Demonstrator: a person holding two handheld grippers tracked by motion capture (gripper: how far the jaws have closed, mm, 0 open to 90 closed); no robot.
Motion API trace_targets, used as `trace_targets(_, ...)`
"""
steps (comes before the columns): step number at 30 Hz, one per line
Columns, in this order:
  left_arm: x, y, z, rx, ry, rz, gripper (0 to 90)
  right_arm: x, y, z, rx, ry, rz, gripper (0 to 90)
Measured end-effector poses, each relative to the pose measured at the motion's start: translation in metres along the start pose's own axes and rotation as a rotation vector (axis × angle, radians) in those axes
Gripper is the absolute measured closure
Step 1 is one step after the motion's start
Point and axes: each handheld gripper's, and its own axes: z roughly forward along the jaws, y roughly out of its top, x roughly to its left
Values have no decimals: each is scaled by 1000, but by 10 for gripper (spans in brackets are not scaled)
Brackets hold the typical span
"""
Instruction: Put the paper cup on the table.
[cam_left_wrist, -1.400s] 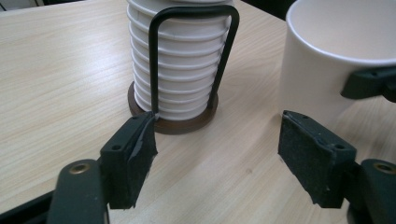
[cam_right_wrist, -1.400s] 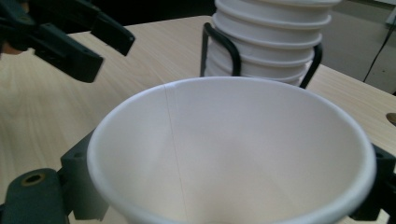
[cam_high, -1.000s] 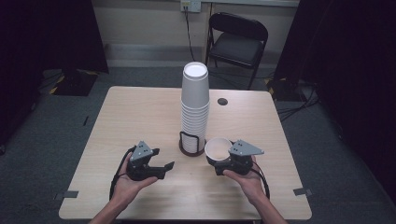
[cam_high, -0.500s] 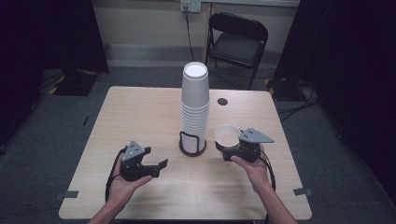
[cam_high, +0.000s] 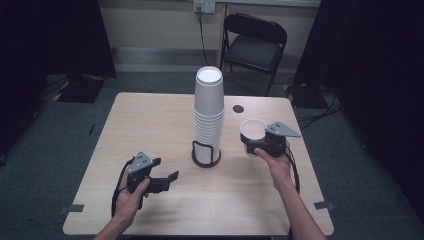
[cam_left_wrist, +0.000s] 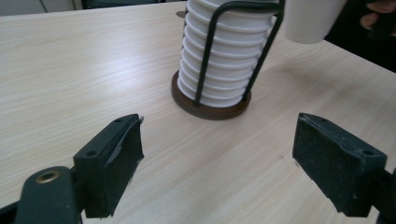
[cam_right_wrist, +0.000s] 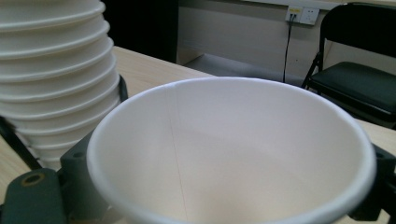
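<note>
A tall stack of white paper cups (cam_high: 209, 112) stands upside down in a dark wire holder (cam_high: 206, 154) at the table's middle. To its right my right gripper (cam_high: 251, 141) is shut on a single white cup (cam_high: 253, 128), held upright and off the table, mouth up. In the right gripper view that cup (cam_right_wrist: 233, 140) sits between the jaws with the stack (cam_right_wrist: 51, 70) at left. Near the front left my left gripper (cam_high: 169, 177) rests low and points at the holder. Its jaws have just been opening and stand wide apart (cam_left_wrist: 217, 158) with nothing between them.
The wooden table (cam_high: 150, 120) has a small dark round cap (cam_high: 238, 108) behind the held cup. A black folding chair (cam_high: 255, 42) stands beyond the far edge. Cables trail from both grippers toward the front edge.
My right gripper has carried the single cup to the right and farther back, away from the stack. The left hand has shifted slightly left and toward the front edge.
</note>
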Motion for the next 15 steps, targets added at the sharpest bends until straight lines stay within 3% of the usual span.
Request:
trace_targets(3, -1, -3, 1, 0, -9, -14, 158, -5, -2, 3, 1, -12, 21, 109)
trace_targets(8, -2, -5, 2, 4, 17, 17, 158, -11, -4, 11, -1, -25, 45, 108)
trace_targets(15, 1, -6, 2, 7, 28, 17, 158, -16, 1, 24, 6, -36, 43, 107)
